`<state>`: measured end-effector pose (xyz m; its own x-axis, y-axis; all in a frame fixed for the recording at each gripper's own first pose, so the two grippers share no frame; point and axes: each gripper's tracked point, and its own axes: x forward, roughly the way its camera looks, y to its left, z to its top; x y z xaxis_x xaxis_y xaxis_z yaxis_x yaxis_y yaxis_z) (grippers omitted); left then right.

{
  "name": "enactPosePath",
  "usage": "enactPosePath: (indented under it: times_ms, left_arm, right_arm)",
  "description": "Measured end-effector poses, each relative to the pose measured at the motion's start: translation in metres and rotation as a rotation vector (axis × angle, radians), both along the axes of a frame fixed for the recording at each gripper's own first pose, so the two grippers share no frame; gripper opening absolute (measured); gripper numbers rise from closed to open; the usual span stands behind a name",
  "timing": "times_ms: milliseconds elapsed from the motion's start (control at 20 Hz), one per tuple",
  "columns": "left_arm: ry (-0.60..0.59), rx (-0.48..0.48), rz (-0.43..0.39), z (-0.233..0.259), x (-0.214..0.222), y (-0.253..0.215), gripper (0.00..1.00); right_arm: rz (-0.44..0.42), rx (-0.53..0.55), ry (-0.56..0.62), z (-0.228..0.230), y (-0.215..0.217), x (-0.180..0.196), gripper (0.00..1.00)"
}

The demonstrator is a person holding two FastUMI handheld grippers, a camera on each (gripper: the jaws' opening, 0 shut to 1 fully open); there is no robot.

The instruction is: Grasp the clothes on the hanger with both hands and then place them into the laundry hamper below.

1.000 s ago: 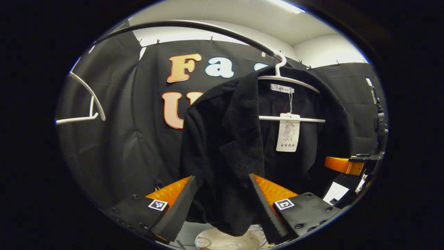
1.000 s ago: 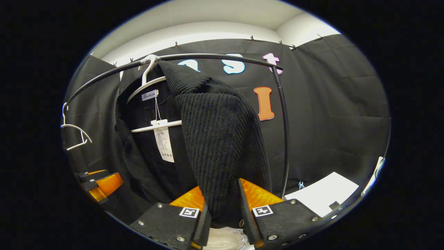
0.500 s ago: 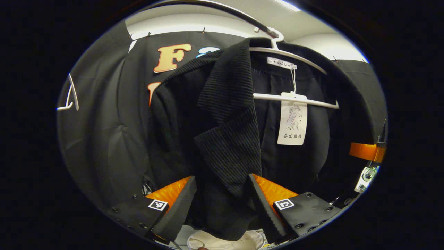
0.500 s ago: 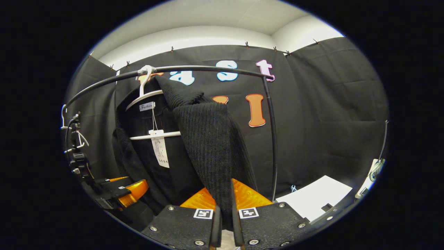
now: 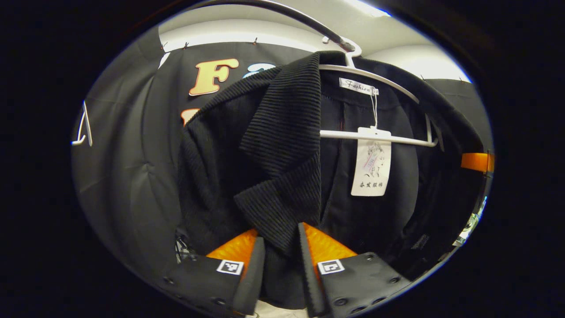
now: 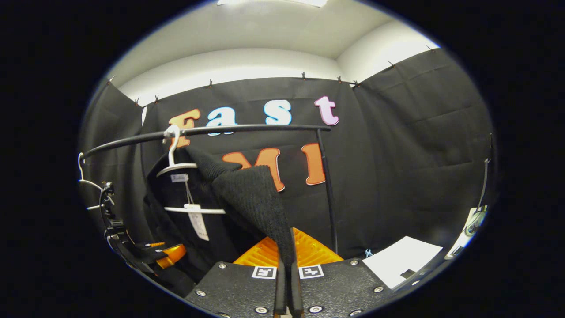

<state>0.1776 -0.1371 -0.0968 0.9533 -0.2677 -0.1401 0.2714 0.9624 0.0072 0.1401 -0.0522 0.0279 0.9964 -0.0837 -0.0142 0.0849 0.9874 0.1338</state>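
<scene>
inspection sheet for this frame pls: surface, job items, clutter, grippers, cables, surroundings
Surface: a pale patch shows low between the left gripper's fingers, too cut off to identify.
Job's things: black knit garment hangs on the white hanger, hooked on the black rail; white hang tag dangles inside. One side is stretched toward the right gripper.
Clutter: second white hanger, bare, at the rail's far end; white sheet low down.
Grippers: right gripper shut on the garment's ribbed edge; left gripper fingers flank the ribbed front edge with a gap between them, contact unclear.
Cables: nothing seen.
Surroundings: black cloth wall, white ceiling above.
</scene>
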Motion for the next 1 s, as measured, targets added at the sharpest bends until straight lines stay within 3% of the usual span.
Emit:
enactPosePath:
  times_ms: [200, 550, 1000]
  left_arm:
    - [0.022, 0.016, -0.004, 0.0, 0.004, 0.002, 0.09]
    - [0.065, 0.007, -0.037, 0.005, -0.001, 0.001, 0.07]
    - [0.023, -0.041, 0.053, 0.05, -0.007, 0.04, 0.1]
  right_arm:
    - [-0.006, -0.006, -0.035, 0.027, -0.015, 0.014, 0.02]
    - [-0.013, -0.019, -0.065, 0.054, -0.051, 0.056, 0.02]
    - [0.086, 0.109, 0.052, -0.036, -0.05, 0.11, 0.02]
